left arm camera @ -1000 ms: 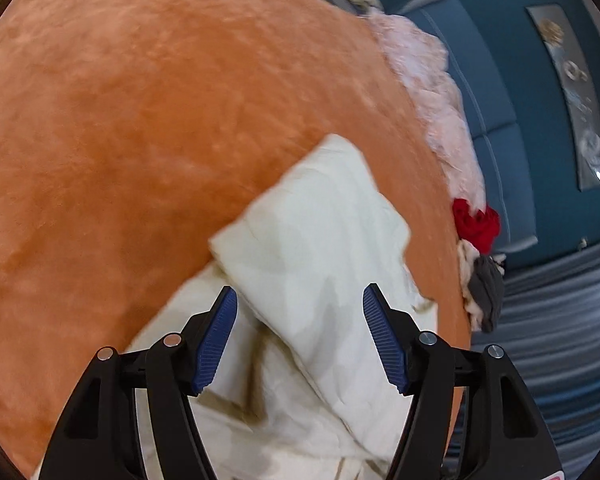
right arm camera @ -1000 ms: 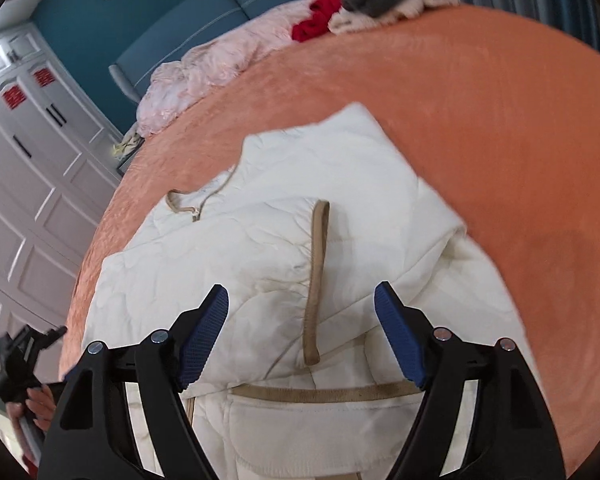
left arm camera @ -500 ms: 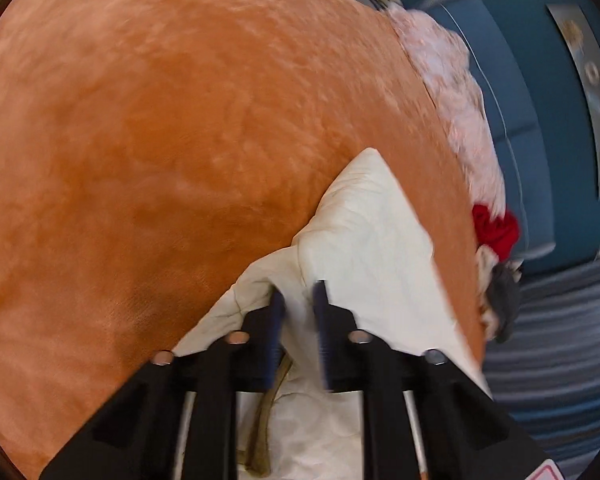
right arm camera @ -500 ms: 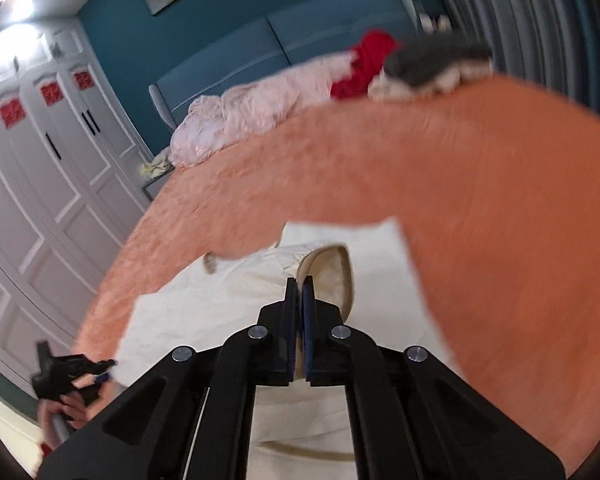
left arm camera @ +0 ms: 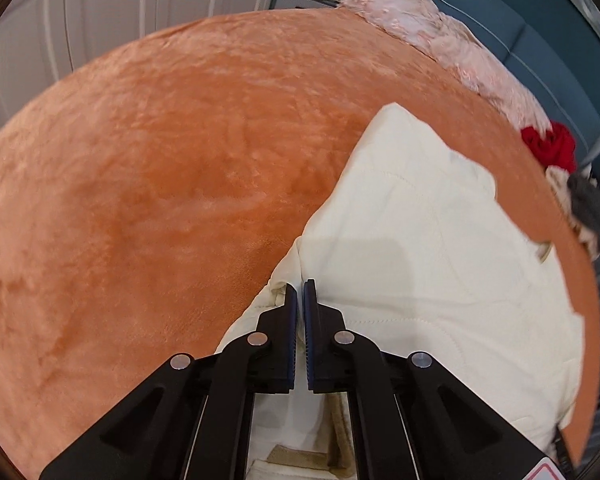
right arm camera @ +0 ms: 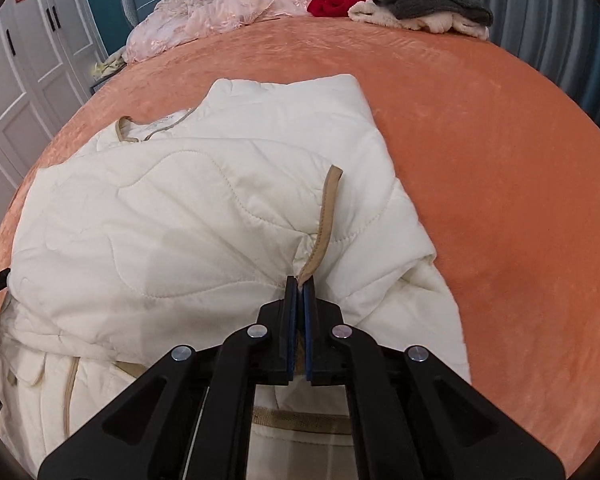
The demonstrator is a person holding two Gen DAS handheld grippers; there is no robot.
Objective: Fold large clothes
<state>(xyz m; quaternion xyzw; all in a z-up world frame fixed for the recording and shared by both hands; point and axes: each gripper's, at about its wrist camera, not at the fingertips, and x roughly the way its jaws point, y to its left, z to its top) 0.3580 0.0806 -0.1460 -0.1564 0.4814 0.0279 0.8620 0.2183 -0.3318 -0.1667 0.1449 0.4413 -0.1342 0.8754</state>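
We judge the main risk to be slippage: each grip takes only a thin pinch of the bulky cream quilted jacket point(right arm camera: 220, 200), which lies on the orange bedspread point(right arm camera: 500, 140). The left gripper point(left arm camera: 300, 292) clamps its side edge; the right gripper point(right arm camera: 299, 286) clamps the tan trim point(right arm camera: 324, 216). Both point forward, low over the bed.

jaws: both were wide open a second ago, now I've got the left gripper point(left arm camera: 300, 290) and right gripper point(right arm camera: 299, 285) pinched onto the cream jacket point(right arm camera: 204, 200) | right one's on the tan trim point(right arm camera: 324, 216) | jacket: bunched and pulled up toward my grippers instead of flat
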